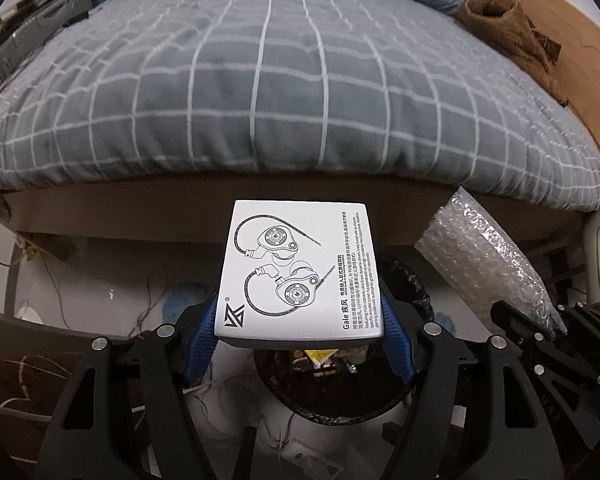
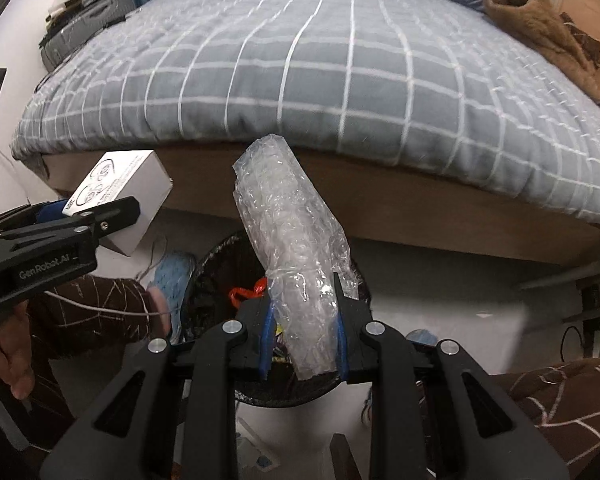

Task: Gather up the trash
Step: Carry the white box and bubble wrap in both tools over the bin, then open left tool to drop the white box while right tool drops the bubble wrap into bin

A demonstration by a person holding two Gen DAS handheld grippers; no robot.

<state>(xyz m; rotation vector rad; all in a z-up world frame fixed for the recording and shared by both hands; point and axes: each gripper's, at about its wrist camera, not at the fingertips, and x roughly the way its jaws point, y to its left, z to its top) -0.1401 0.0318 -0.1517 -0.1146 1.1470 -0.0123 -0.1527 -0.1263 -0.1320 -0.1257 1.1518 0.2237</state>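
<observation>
My left gripper (image 1: 298, 320) is shut on a white earphone box (image 1: 298, 268) with printed earphone drawings, held above a black-lined trash bin (image 1: 340, 392) that has wrappers inside. The box also shows in the right wrist view (image 2: 120, 192), held by the left gripper (image 2: 96, 216). My right gripper (image 2: 302, 320) is shut on a roll of clear bubble wrap (image 2: 288, 240), held over the same bin (image 2: 216, 280). The bubble wrap also shows in the left wrist view (image 1: 484, 256), with the right gripper (image 1: 556, 320) below it.
A bed with a grey checked quilt (image 1: 280, 80) fills the background, its wooden frame edge (image 2: 420, 196) just behind the bin. A brown fuzzy garment (image 1: 512, 32) lies at the bed's far right. Cables (image 1: 40, 408) and a blue shoe (image 2: 172, 276) lie on the floor.
</observation>
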